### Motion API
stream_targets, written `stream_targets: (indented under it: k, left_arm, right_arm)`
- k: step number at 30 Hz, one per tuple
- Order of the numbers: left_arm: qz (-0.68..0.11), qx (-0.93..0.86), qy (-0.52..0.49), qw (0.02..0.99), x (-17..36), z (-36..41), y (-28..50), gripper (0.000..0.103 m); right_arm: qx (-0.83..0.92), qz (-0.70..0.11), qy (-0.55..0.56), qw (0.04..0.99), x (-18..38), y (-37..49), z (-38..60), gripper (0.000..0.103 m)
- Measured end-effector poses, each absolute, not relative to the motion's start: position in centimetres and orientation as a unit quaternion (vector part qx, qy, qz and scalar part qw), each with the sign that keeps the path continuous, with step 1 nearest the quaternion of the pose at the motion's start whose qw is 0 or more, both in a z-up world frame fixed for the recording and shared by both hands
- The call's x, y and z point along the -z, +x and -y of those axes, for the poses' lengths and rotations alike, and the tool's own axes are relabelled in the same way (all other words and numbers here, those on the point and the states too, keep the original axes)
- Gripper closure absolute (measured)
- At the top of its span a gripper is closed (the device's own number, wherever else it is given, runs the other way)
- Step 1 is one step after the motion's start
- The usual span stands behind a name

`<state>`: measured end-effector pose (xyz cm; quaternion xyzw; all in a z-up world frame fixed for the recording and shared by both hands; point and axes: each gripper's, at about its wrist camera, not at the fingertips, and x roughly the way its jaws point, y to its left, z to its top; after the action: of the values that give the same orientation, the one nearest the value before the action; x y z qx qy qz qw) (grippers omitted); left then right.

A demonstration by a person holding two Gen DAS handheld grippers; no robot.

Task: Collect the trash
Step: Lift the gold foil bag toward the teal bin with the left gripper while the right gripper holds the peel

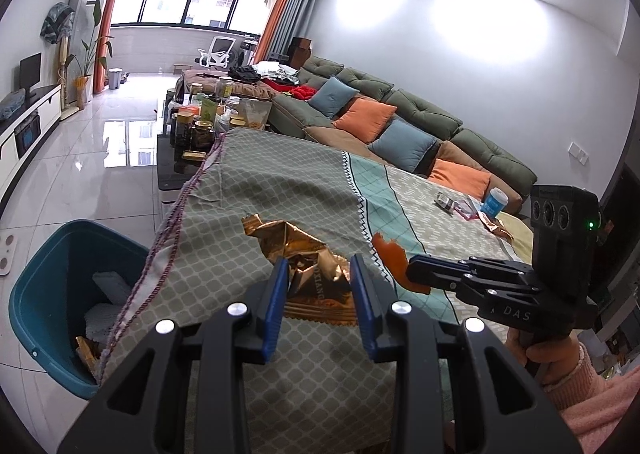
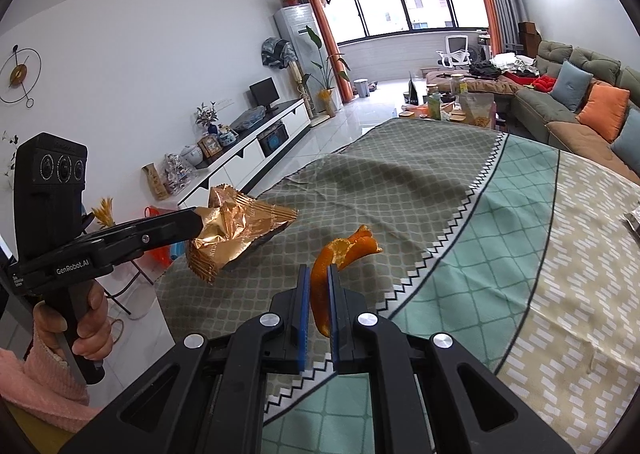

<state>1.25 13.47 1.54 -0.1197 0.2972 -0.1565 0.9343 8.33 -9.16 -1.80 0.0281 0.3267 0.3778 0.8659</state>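
A: Wrapper (image 1: 308,258) first — why is it hanging up there instead of lying on the table (image 1: 304,173)?

B: Because the left tongs (image 1: 320,278) are clamping it between their blue pads and holding it clear of the cloth. It is crumpled gold foil, so it is filling the gap and keeping the jaws partly apart.

A: And the orange peel (image 2: 324,278)?

B: The right tongs (image 2: 319,286) are pinching it, jaws nearly together since the peel is thin. It is curling up and forward out of the pads, also above the cloth.

A: Why are both loads being carried at once?

B: My guess is one trip is saving two. The teal bin (image 1: 48,254) is standing on the floor just beside the table's left edge, already holding some scraps, and the left tongs are the nearer pair to it.

A: Anything being left behind?

B: Yes. At the far right of the table, well apart from both tongs, a blue-labelled cup (image 1: 494,203) and a few small packets (image 1: 456,205) are waiting; I cannot tell exactly what those are.

A: Risks?

B: The peel is looking slippery; a loose pinch could be dropping it short of the bin.
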Motion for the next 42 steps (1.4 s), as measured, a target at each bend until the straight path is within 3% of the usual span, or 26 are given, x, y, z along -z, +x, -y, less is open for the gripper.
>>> stream_targets:
  k: [42]
  left_arm:
    - [-0.275,0.086,-0.143,0.947,-2.4,-19.6,-0.8,0.071]
  right_arm:
    - [-0.441,-0.331,-0.004,0.834,1.4,7.7,3.1,0.094]
